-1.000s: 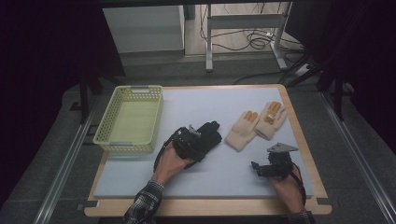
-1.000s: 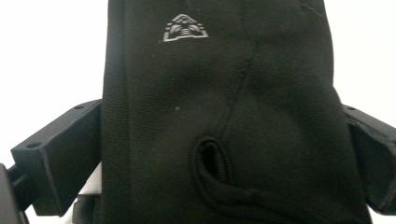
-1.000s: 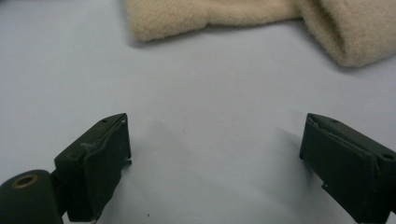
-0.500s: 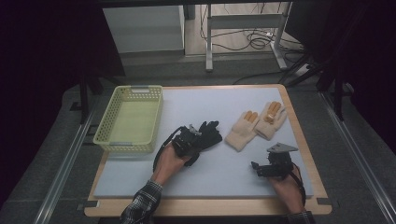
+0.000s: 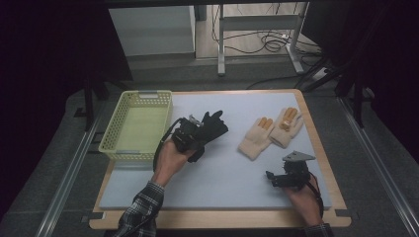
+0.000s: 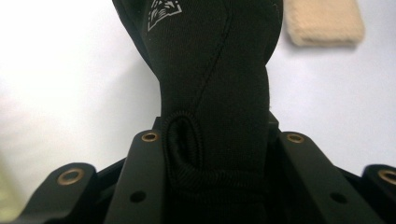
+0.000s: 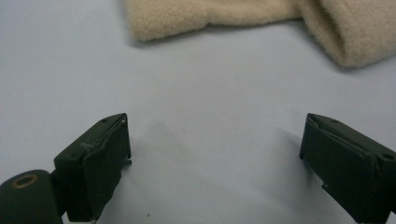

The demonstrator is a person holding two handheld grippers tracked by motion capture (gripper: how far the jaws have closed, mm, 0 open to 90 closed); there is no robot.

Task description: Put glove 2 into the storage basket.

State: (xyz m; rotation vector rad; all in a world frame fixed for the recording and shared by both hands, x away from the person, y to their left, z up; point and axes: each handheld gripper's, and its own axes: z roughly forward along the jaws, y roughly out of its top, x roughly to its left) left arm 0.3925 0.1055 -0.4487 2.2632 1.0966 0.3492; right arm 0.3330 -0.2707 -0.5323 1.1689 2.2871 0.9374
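Black glove now off the mat (left tongs clamped).

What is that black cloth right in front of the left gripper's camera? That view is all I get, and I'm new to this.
Observer: It is a black glove. In the high view the left gripper holds it by the cuff, between a yellow basket and two beige gloves.
Operator: Is the other hand busy too?
Observer: No. The right gripper sits low near the table's front right corner, jaws wide apart with nothing between them.
Operator: Anything in that basket?
Observer: Nothing that I can see in the high view; its bottom looks bare.
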